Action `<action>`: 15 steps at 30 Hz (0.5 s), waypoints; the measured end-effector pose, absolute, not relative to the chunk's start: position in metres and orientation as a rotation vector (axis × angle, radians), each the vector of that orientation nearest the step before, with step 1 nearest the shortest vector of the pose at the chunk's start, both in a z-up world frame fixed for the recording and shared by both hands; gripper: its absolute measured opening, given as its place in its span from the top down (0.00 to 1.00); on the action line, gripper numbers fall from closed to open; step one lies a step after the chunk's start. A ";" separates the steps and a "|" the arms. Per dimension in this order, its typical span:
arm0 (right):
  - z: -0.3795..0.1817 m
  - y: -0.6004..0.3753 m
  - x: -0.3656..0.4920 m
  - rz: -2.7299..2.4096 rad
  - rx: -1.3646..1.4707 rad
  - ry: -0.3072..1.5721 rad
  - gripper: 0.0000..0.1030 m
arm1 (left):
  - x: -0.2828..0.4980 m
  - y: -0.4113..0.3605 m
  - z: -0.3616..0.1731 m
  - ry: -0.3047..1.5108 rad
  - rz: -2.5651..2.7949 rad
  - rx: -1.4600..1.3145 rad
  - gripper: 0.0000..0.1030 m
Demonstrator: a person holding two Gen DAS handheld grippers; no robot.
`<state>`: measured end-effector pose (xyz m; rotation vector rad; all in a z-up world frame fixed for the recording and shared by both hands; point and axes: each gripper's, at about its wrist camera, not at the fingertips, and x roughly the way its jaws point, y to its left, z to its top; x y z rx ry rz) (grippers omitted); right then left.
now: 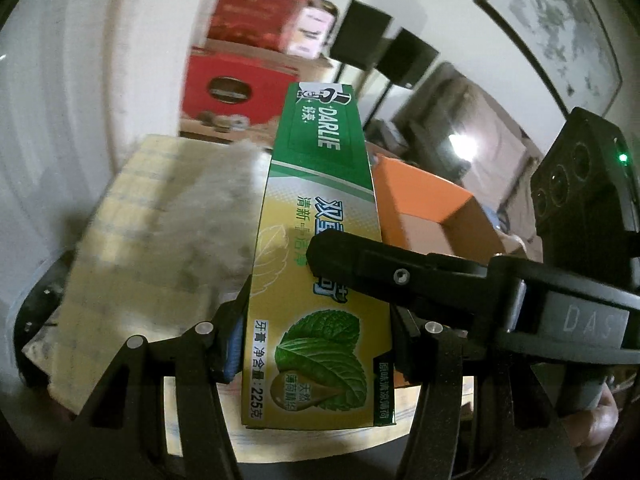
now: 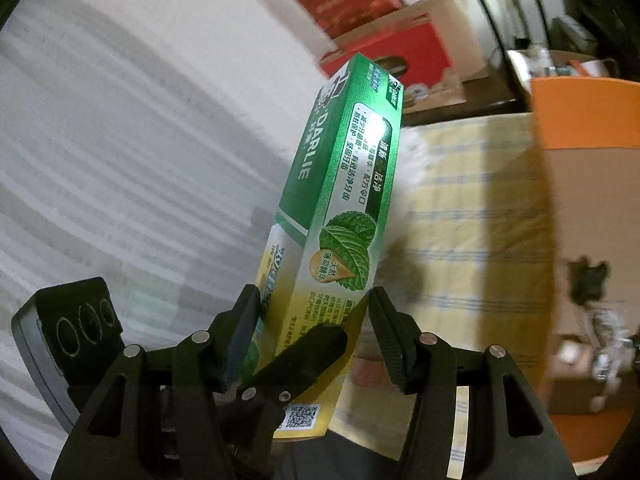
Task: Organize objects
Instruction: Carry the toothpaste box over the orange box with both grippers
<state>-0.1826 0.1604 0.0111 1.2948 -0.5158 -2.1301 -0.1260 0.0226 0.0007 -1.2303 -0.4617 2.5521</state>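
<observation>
A green and yellow Darlie toothpaste box (image 1: 316, 216) is held off the table, its far end pointing away from me. My left gripper (image 1: 316, 340) is shut on its near end, one finger on each long side. My right gripper (image 2: 312, 320) is also shut on the same toothpaste box (image 2: 344, 184), clamping the lower part from the narrow faces. One right gripper finger (image 1: 360, 264) lies across the box's top face in the left wrist view. In the right wrist view a left gripper finger (image 2: 308, 348) crosses in front of the box.
An open orange box (image 1: 424, 208) stands to the right, also seen as orange box (image 2: 584, 120). A yellow checked cloth (image 2: 472, 220) covers the table below, with a grey fluffy item (image 1: 208, 216) lying on it. Red cartons (image 1: 236, 92) are stacked by the wall.
</observation>
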 end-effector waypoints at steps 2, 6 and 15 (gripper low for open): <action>0.014 0.180 -0.184 -2.158 1.298 -0.533 0.44 | -0.132 0.036 0.002 -0.449 2.526 -1.235 0.48; 0.020 0.210 -0.181 -2.193 1.301 -0.566 0.44 | -0.142 0.068 0.005 -0.405 2.481 -1.241 0.48; 0.023 0.270 -0.171 -2.254 1.299 -0.669 0.44 | -0.156 0.128 0.004 -0.299 2.410 -1.271 0.48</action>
